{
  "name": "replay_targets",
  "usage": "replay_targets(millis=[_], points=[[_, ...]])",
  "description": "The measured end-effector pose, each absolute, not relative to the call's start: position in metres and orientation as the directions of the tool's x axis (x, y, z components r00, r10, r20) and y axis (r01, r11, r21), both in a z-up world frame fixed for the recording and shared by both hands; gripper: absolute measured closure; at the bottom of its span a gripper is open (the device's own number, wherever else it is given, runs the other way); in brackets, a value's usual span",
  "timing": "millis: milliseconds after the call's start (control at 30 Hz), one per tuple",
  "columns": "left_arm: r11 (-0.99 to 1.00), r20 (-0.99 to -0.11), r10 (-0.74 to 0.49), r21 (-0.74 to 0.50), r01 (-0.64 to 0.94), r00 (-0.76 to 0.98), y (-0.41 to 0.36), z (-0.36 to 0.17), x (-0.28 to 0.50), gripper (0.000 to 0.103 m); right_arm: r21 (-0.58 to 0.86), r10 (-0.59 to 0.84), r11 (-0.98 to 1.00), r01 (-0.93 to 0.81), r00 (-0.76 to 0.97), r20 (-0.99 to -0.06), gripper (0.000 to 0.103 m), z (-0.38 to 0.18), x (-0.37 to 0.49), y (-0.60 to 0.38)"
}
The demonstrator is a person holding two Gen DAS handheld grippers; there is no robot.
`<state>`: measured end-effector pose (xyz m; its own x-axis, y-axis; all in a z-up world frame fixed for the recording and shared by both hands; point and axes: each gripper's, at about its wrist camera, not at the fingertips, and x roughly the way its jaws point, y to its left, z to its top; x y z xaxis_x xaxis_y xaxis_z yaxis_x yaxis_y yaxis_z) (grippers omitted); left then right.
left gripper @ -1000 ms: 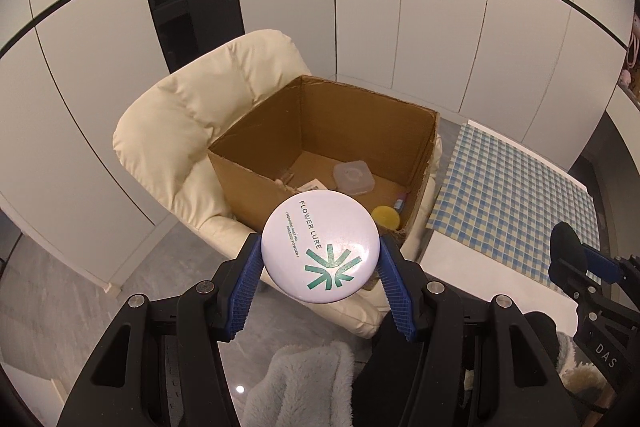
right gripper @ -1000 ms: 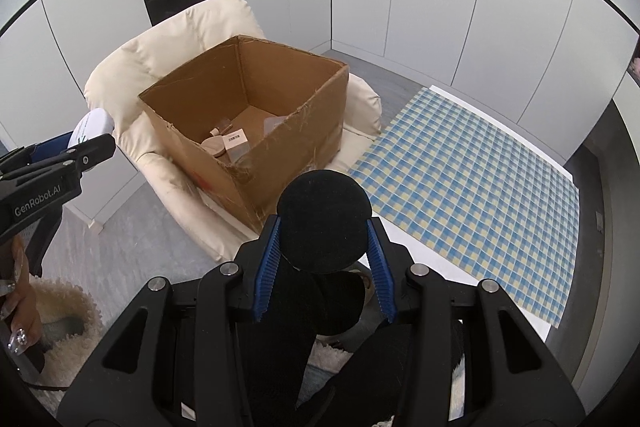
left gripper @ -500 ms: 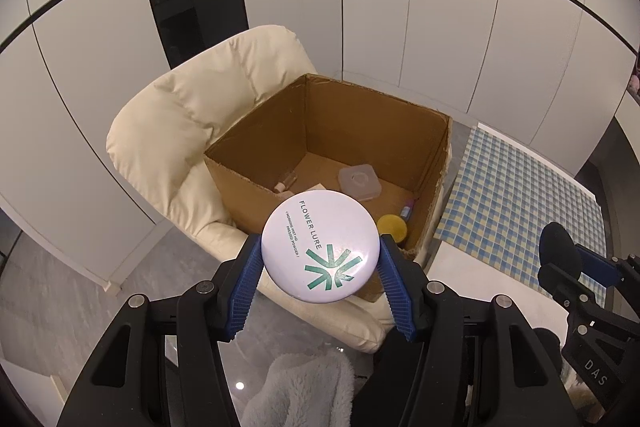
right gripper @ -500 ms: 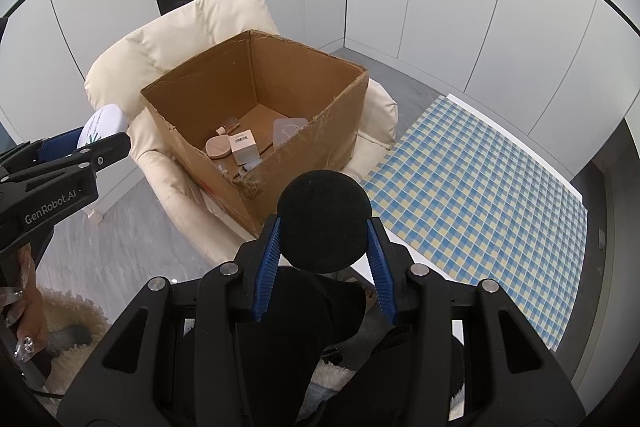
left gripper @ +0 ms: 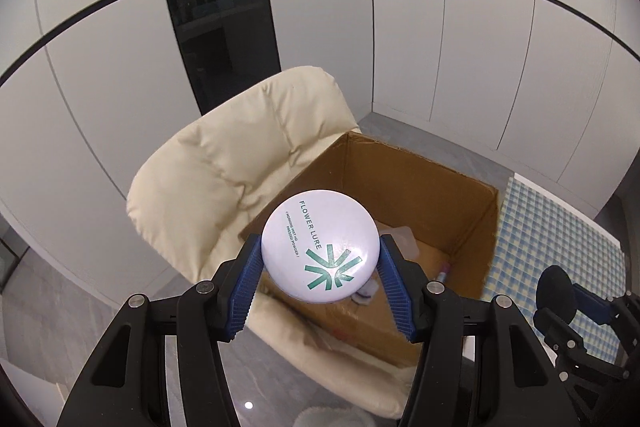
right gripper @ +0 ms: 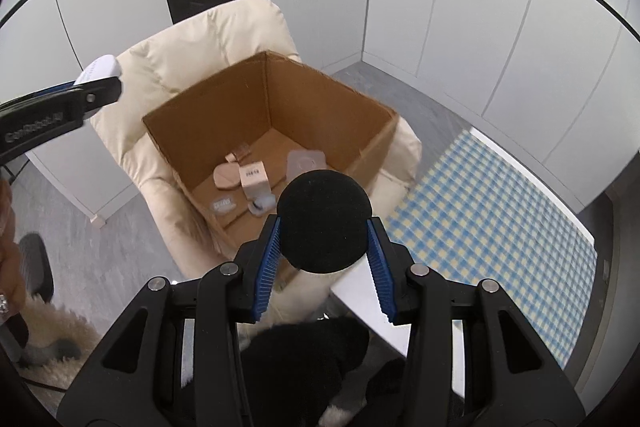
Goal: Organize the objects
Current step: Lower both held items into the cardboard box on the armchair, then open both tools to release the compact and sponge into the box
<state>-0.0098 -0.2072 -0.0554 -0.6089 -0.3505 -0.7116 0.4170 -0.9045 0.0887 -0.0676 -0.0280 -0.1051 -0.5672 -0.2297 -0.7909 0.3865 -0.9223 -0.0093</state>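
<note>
My left gripper (left gripper: 320, 267) is shut on a round white powder compact (left gripper: 320, 245) with green lettering, held above the near left rim of an open cardboard box (left gripper: 404, 167). My right gripper (right gripper: 324, 247) is shut on a round black puff (right gripper: 324, 221), just in front of the box's (right gripper: 272, 95) near wall. In the right wrist view the left gripper (right gripper: 60, 107) and the compact's edge (right gripper: 102, 67) show at far left. In the left wrist view the right gripper (left gripper: 576, 307) and the puff (left gripper: 556, 291) show at lower right. Several small cosmetics (right gripper: 252, 175) lie on the box floor.
The box sits on a cream padded armchair (left gripper: 224, 179). A table with a blue and yellow checked cloth (right gripper: 492, 211) stands to the right. White wall panels and a dark glass strip (left gripper: 216, 7) stand behind. A fluffy rug (right gripper: 60, 359) and a hand (right gripper: 8, 247) show at lower left.
Both grippers have moved toward the box with their loads; the box and chair look larger and closer in both views. The grips are unchanged.
</note>
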Motion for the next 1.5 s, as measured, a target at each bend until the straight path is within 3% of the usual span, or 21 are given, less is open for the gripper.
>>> replay_targets(millis=[367, 600, 800, 1300, 1367, 1400, 1467, 1500], points=[[-0.926, -0.814, -0.267, 0.069, 0.37, -0.515, -0.236, -0.117, -0.094, 0.045, -0.072, -0.203, -0.903, 0.423, -0.57, -0.796, 0.059, -0.124, -0.127, -0.074], [-0.931, -0.827, -0.286, 0.12, 0.344, -0.484, -0.247, -0.143, -0.135, 0.045, -0.051, -0.193, -0.907, 0.417, -0.521, -0.831, 0.059, -0.157, -0.173, -0.093], [-0.943, -0.867, -0.236, 0.097, 0.317, -0.438, -0.254, -0.163, -0.144, 0.045, -0.006, -0.2, -0.917, 0.4, -0.473, -0.858, 0.059, -0.186, -0.2, -0.102], [-0.941, -0.86, -0.259, 0.123, 0.315, -0.439, -0.261, -0.166, -0.147, 0.045, 0.008, -0.2, -0.915, 0.404, -0.437, -0.877, 0.058, -0.209, -0.207, -0.111], [-0.942, -0.864, -0.25, 0.112, 0.317, -0.437, -0.261, -0.167, -0.147, 0.045, 0.013, -0.203, -0.916, 0.401, -0.437, -0.876, 0.051, -0.209, -0.207, -0.111], [-0.942, -0.869, -0.244, 0.105, 0.32, -0.431, -0.262, -0.167, -0.148, 0.039, 0.023, -0.214, -0.915, 0.403, -0.437, -0.873, 0.046, -0.208, -0.206, -0.111], [-0.939, -0.868, -0.244, 0.101, 0.328, -0.432, -0.263, -0.166, -0.147, 0.027, 0.032, -0.216, -0.918, 0.395, -0.431, -0.876, 0.018, -0.208, -0.207, -0.111], [-0.938, -0.861, -0.249, 0.1, 0.332, -0.443, -0.262, -0.163, -0.146, 0.021, 0.026, -0.214, -0.918, 0.396, -0.438, -0.873, 0.014, -0.207, -0.206, -0.111]])
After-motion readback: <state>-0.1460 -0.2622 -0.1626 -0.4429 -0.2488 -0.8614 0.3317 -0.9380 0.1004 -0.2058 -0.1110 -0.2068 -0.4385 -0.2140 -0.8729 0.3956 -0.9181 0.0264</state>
